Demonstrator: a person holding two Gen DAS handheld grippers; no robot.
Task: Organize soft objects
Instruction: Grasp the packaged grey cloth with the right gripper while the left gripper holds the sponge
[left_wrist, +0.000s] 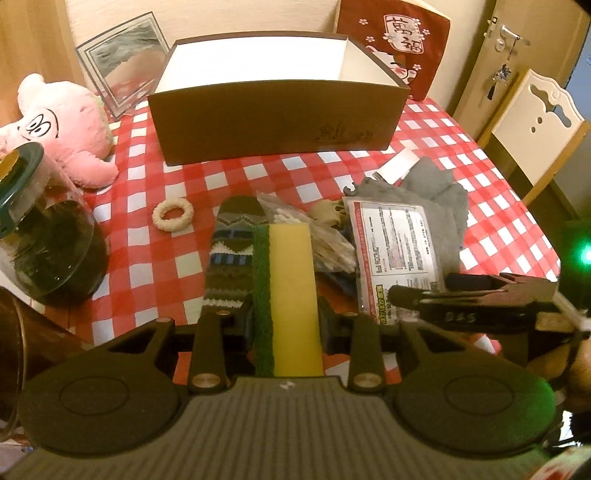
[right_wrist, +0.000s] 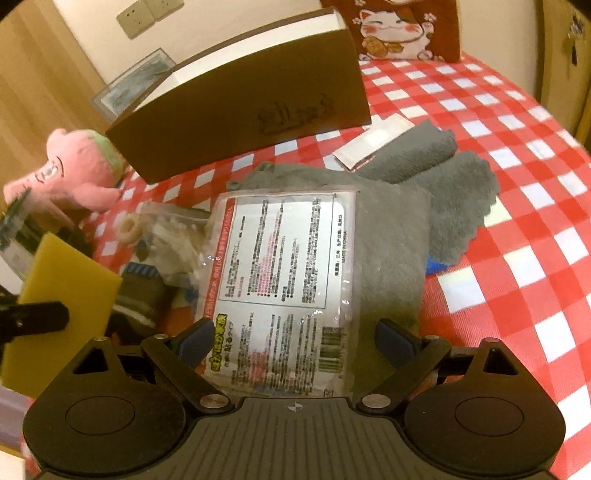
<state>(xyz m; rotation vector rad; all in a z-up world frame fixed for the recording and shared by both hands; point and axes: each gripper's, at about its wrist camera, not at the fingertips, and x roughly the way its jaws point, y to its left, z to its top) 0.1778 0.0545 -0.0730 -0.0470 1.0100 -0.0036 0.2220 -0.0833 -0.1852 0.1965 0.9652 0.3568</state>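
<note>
A yellow-and-green sponge (left_wrist: 286, 291) is clamped lengthwise in the narrowly set jaws of the left gripper (left_wrist: 286, 325), lifted clear of a red-checked table (left_wrist: 498, 221). The open brown box (left_wrist: 273, 122) stands at the table's far edge, white inside and, as far as the left wrist view reaches, with nothing in it.

The right gripper (right_wrist: 295, 343) hovers with its jaws spread wide and nothing held, on either side of a clear plastic packet (right_wrist: 288, 277) lying on a folded grey cloth (right_wrist: 399, 229) toward the table's right side.

Beside the packet lie a patterned knitted sock (left_wrist: 231, 251), a crinkled bag of pale bits (left_wrist: 325, 240) and a cream ring (left_wrist: 171, 214); a pink plush toy (left_wrist: 62, 129) sits at the far left corner.

To finish the step well, the sponge would best be carried over the box's near wall and let go only once it is well inside. The right jaws should come down square across the packet's width so the slick film does not slide out.

The box floor nearest the camera is hidden by its front wall. The packet's print is too small to read. Something blue (right_wrist: 436, 264) peeks from under the cloth, unidentifiable. The right wrist view is smeared at its left edge.
</note>
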